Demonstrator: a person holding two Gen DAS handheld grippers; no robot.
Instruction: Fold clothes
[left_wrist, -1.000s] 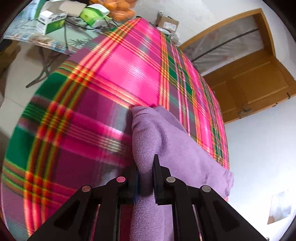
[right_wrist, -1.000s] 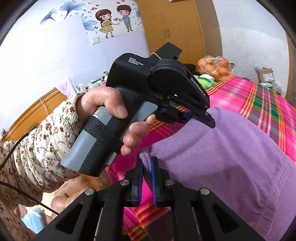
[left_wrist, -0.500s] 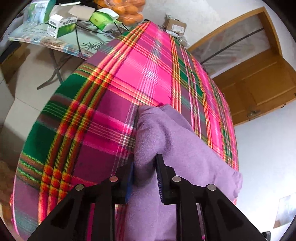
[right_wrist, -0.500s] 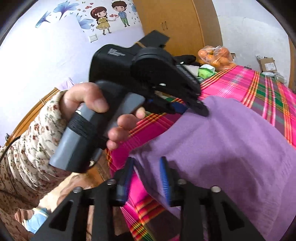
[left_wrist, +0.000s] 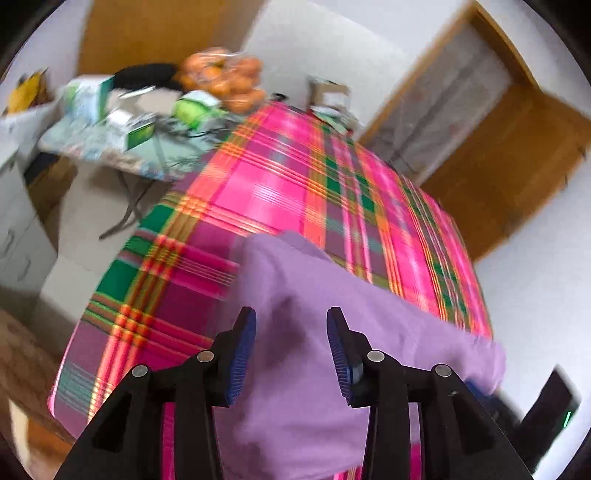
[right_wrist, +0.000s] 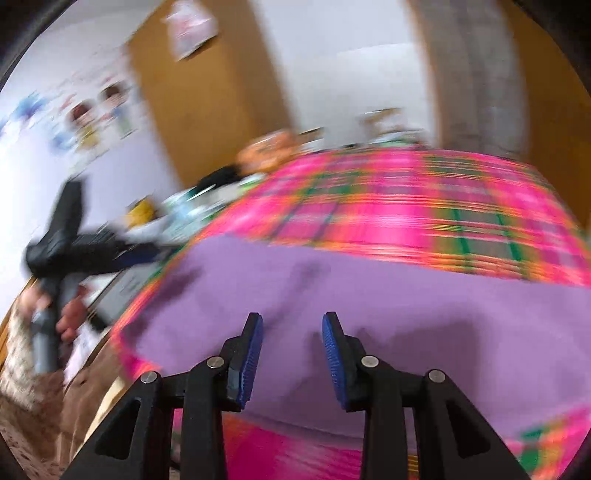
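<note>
Black left gripper (left_wrist: 291, 347) and right gripper (right_wrist: 291, 350): jaws wide, gripping nothing. Just beyond them, purple garment (right_wrist: 369, 295) lies flat on pink plaid bedspread (left_wrist: 280, 184). Farther off, cluttered side table (left_wrist: 110, 147), bagged oranges (left_wrist: 225, 81).

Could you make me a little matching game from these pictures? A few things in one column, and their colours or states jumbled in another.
Things:
1. garment
2. bed cover
3. left gripper
4. bag of fruit

Descriptions:
A. pink and green plaid
B. orange, on the cluttered side table
C. plain purple, lying on the bed
D. jaws apart, holding nothing

Pairs: 1-C, 2-A, 3-D, 4-B
</note>
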